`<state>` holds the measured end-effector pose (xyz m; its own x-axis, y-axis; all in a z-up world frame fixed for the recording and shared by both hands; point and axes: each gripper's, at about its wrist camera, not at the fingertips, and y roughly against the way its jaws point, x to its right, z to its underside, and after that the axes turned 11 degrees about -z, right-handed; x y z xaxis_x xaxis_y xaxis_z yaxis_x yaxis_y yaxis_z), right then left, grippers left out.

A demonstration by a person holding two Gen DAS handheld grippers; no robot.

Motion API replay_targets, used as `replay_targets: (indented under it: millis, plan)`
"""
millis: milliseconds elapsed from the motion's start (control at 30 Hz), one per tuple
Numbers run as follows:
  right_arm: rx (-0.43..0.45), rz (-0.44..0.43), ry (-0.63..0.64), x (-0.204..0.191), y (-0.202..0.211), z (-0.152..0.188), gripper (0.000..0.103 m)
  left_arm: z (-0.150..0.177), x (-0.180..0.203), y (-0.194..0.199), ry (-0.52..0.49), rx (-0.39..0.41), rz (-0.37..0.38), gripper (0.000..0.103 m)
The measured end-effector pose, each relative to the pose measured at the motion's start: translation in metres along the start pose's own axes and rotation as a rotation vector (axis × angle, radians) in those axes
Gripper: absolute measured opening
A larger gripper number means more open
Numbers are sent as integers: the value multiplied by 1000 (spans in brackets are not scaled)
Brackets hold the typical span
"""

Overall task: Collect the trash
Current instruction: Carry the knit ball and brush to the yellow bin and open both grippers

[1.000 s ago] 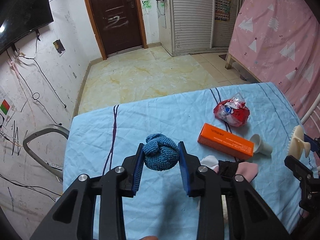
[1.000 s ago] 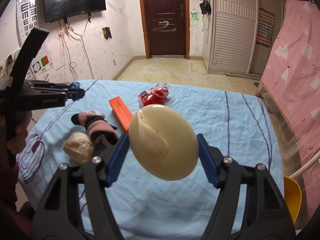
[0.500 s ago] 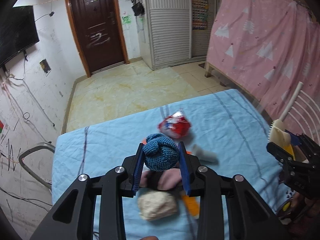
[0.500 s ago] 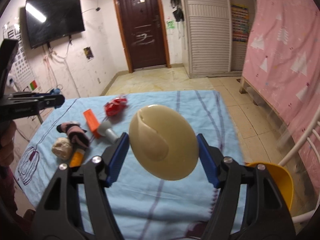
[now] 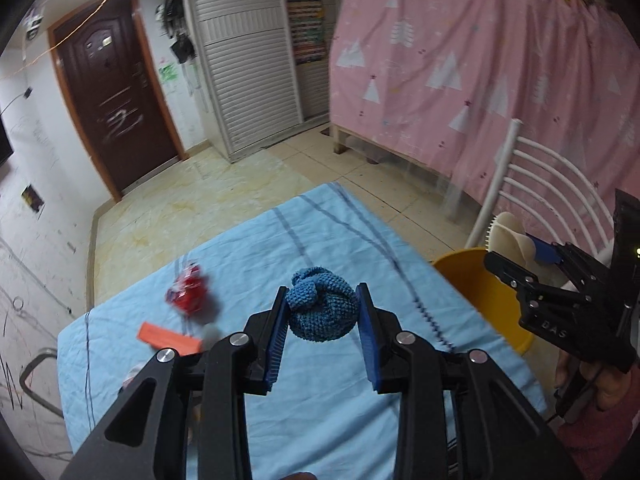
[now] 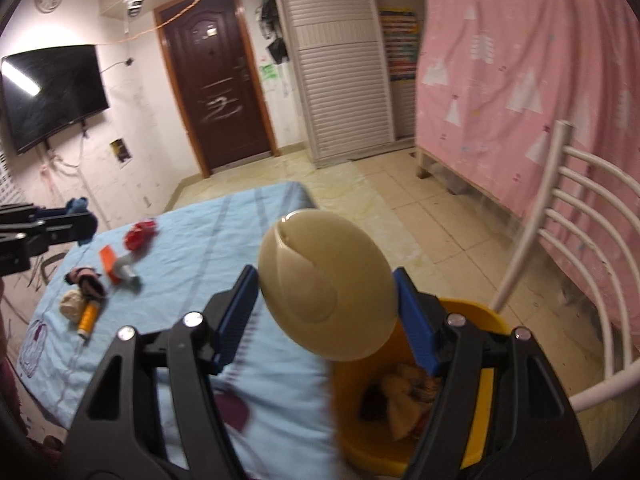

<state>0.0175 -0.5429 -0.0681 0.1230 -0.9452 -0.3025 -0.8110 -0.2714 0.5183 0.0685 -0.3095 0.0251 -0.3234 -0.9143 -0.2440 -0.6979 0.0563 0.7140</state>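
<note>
The left tongs (image 5: 323, 316) clamp a coarse-knit blue ball (image 5: 323, 309) between 2 ribbed blue pads, above the wrinkled light-blue cloth on the surface (image 5: 344, 412). The right tongs (image 6: 326, 292) pinch a smooth, glossy cream oval brush (image 6: 326, 290) by its edges, over the near rim of a round yellow plastic bin (image 6: 480, 312) holding crumpled scraps. On the cloth lie a shiny red wrapper (image 6: 140, 234) and a flat orange box (image 6: 109, 264).

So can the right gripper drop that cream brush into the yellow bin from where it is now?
Probably yes. The right gripper holds the cream brush right above the yellow bin, whose open mouth lies below with nothing between.
</note>
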Motion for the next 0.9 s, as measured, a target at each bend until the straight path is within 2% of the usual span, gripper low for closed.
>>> replay_targets:
  millis: [100,300,700,767,800,833,900]
  plan:
    - [2,25,-15,20,6,3,66,-7,31,1,-51,16,6,25]
    - [-12,49,-38,49,8,11,66,-24,85,-8,-107,13,71,25]
    - [1,89,-178,105,17,21,67,-41,144,-41,-78,-34,273,25]
    - [9,96,-199,112,20,22,67,-40,153,-48,-76,-56,305,28]
    - [13,97,-207,115,22,22,67,-39,157,-51,-76,-65,324,37]
    - [16,95,-212,117,23,22,67,-38,160,-53,-75,-70,325,50]
    - [22,92,-217,119,25,21,68,-35,165,-56,-80,-72,316,59]
